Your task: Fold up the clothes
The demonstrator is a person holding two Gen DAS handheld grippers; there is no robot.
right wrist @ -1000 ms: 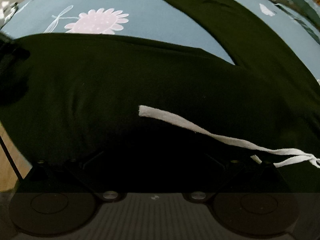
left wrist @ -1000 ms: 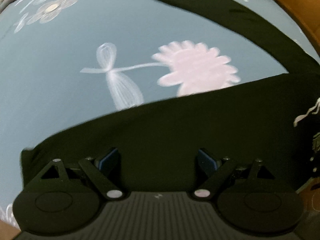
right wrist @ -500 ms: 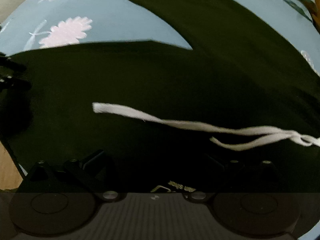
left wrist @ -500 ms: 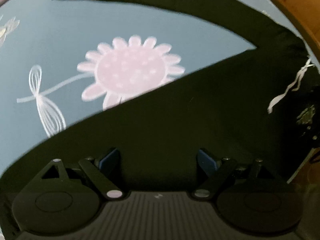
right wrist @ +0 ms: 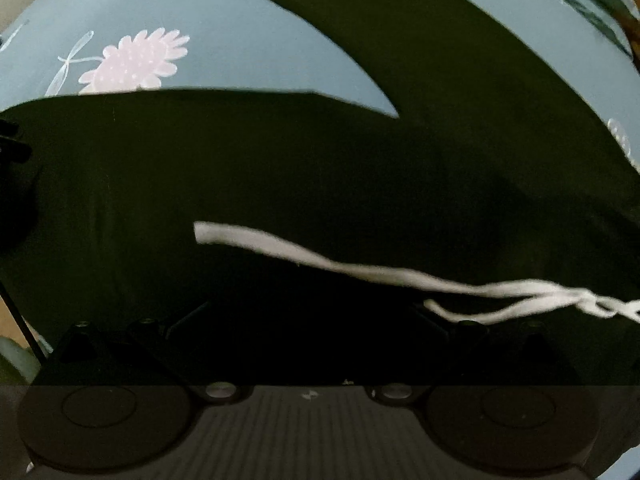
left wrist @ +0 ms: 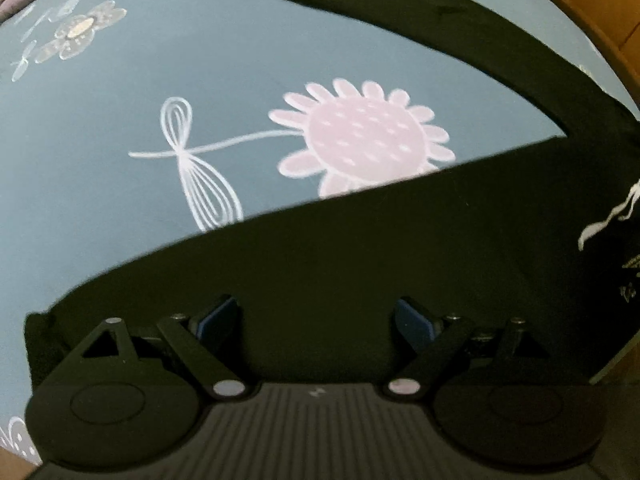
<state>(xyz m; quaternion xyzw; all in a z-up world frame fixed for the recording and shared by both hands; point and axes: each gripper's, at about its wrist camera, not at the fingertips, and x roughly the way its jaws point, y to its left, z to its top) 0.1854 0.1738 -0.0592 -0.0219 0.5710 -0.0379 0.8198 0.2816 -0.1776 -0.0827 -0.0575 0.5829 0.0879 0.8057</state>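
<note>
A pair of black trousers (left wrist: 400, 264) lies spread on a blue bedsheet (left wrist: 160, 92), one leg (left wrist: 400, 16) running off toward the top. Its white drawstring (right wrist: 320, 256) trails across the dark cloth and also shows in the left wrist view as a drawstring (left wrist: 612, 216) at the right edge. My left gripper (left wrist: 316, 312) hangs open just above the trousers' near edge, blue pads (left wrist: 412, 316) wide apart and nothing between them. My right gripper (right wrist: 316, 320) is over the waist area near the drawstring. Its linkages stand spread wide, while its fingertips are almost lost against the black cloth.
The sheet carries a pink flower print (left wrist: 364, 136) and a white dragonfly (left wrist: 192, 164) beside the trousers. An orange-brown wooden edge (left wrist: 600, 12) borders the bed at the top right. Part of the left gripper (right wrist: 12, 168) shows at the right wrist view's left edge.
The left view swung right over the trousers, then came back left to about where it started. In the right view the drawstring slid leftward. Both grippers stay wide.
</note>
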